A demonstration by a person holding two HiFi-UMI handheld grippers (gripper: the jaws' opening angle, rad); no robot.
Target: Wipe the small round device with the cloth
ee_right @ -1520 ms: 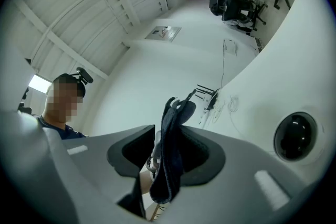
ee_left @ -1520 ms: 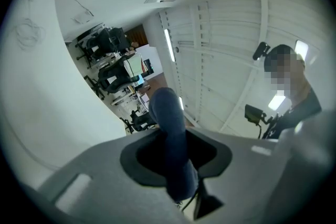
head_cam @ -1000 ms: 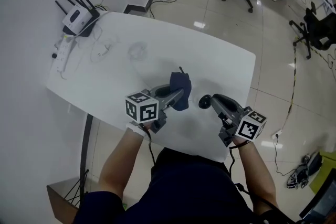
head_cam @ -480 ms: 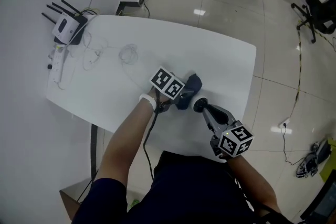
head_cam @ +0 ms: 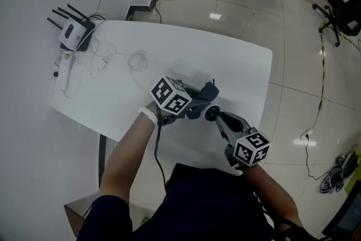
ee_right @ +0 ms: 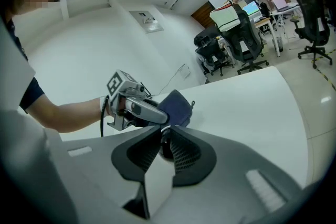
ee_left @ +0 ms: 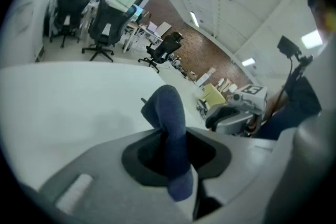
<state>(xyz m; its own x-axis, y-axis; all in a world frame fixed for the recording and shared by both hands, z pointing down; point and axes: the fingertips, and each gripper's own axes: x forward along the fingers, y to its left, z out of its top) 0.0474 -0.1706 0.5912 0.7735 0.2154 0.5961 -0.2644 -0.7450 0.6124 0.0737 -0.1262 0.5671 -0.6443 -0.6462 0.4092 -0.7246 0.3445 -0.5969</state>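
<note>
- Nearest the person, the right gripper (head_cam: 215,117) points forward and slightly down. Its jaws have just been closing and pinch the small round device (head_cam: 210,114) over the white table (head_cam: 242,70).
- Just beyond, the left gripper (head_cam: 196,105) angles in across the body and tilts down, jaws clamped on the dark blue cloth (head_cam: 207,91). Whether the cloth touches the device is unclear.
- The step looks best done by holding the device steady and sweeping the cloth's free fold lightly over its face.
</note>
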